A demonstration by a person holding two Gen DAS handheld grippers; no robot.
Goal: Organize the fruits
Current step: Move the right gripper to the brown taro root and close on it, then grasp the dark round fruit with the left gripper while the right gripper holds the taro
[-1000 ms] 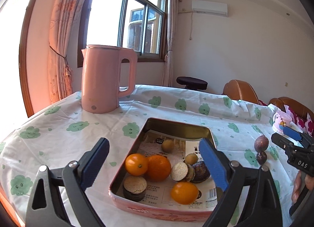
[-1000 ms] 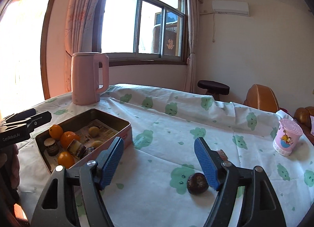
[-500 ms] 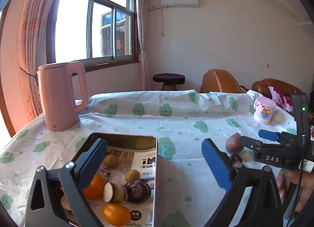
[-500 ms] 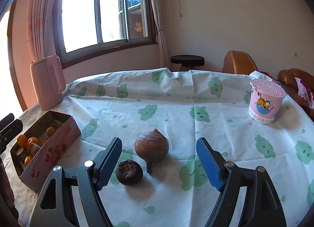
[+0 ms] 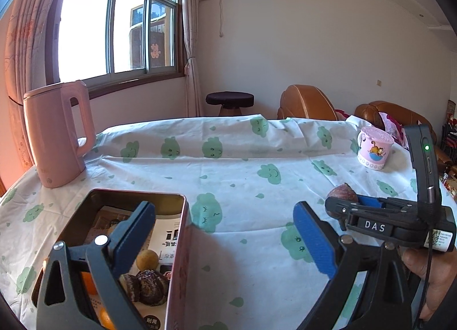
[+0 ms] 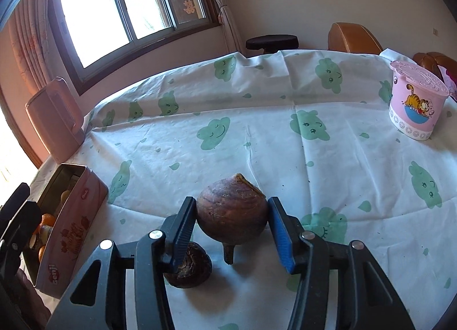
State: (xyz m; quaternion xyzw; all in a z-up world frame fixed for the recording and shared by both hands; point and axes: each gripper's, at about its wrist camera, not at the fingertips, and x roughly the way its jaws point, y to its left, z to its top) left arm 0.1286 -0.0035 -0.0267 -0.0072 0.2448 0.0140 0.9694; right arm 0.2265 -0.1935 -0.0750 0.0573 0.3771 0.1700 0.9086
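Observation:
My right gripper (image 6: 230, 233) is shut on a round brown taro-like root (image 6: 232, 213), its blue pads touching both sides; the root rests on or just above the tablecloth. A smaller dark brown root (image 6: 192, 270) lies under the left finger. In the left wrist view the right gripper (image 5: 368, 210) and the held root (image 5: 342, 193) show at the right. My left gripper (image 5: 225, 238) is open and empty over the right wall of the pink tin (image 5: 182, 247), which holds oranges (image 5: 85, 278), small round fruits (image 5: 147, 258) and dark roots (image 5: 151, 287).
A pink kettle (image 5: 57, 135) stands at the back left. A pink lidded cup with a cartoon cat (image 6: 415, 101) stands at the back right. The tin also shows at the left in the right wrist view (image 6: 71, 230). The table carries a white cloth with green prints (image 6: 257, 130).
My right gripper has moved forward and closed its jaws around the large brown root. My left gripper has shifted right, so the tin sits lower left in its view.

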